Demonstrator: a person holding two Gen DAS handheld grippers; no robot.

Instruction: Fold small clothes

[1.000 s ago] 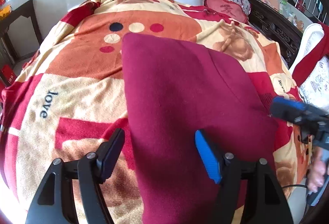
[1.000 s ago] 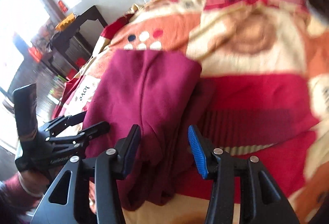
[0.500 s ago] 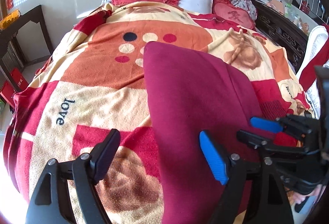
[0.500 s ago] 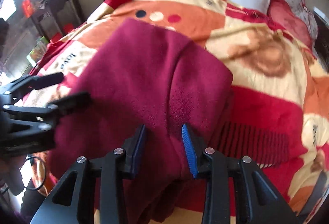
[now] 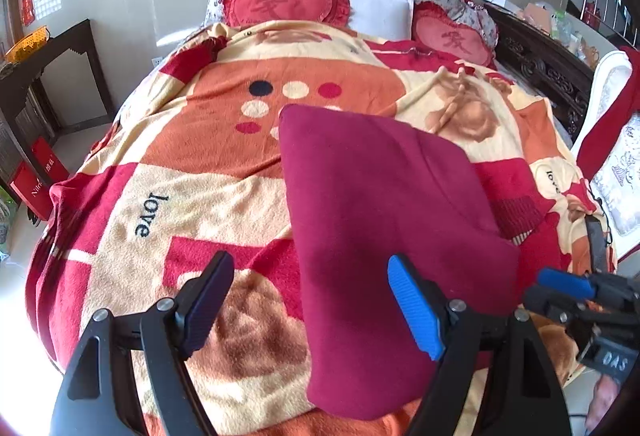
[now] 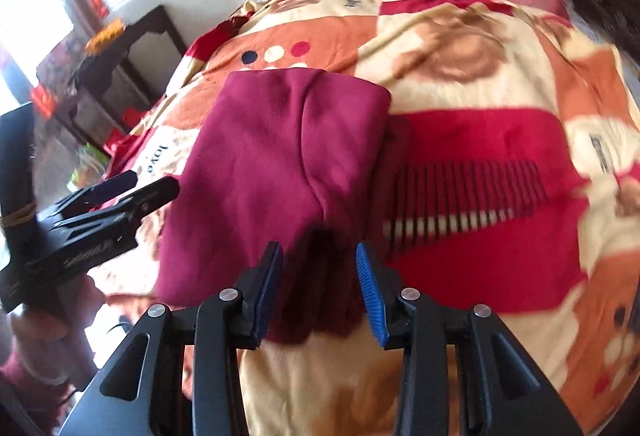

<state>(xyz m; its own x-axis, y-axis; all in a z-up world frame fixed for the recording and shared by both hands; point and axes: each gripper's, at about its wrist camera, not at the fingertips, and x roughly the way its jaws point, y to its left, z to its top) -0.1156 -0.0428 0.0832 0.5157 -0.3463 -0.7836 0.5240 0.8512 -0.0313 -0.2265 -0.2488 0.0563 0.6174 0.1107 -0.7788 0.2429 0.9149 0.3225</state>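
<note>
A maroon garment [image 5: 380, 196] lies folded into a long block on the patterned blanket [image 5: 192, 204], its near end toward me. My left gripper [image 5: 310, 276] hovers open over the garment's near left edge, with nothing pinched. In the right wrist view the garment [image 6: 272, 156] shows a lengthwise fold line. My right gripper [image 6: 318, 256] has a dark bunch of the near edge between its pads, and its jaws are opening slightly. The right gripper [image 5: 560, 292] shows at the garment's right corner, the left gripper [image 6: 148, 182] at its left side.
Red heart cushions [image 5: 280, 2] and a white pillow [image 5: 380, 14] lie at the bed's head. A dark side table [image 5: 52, 52] stands to the left, with red boxes [image 5: 36, 172] on the floor. A carved wooden frame [image 5: 552, 72] and a white chair [image 5: 616, 140] are to the right.
The left gripper rose and drew back, so more of the bed shows. The right gripper came onto the garment's near right edge, narrowed its jaws on it and pulled back.
</note>
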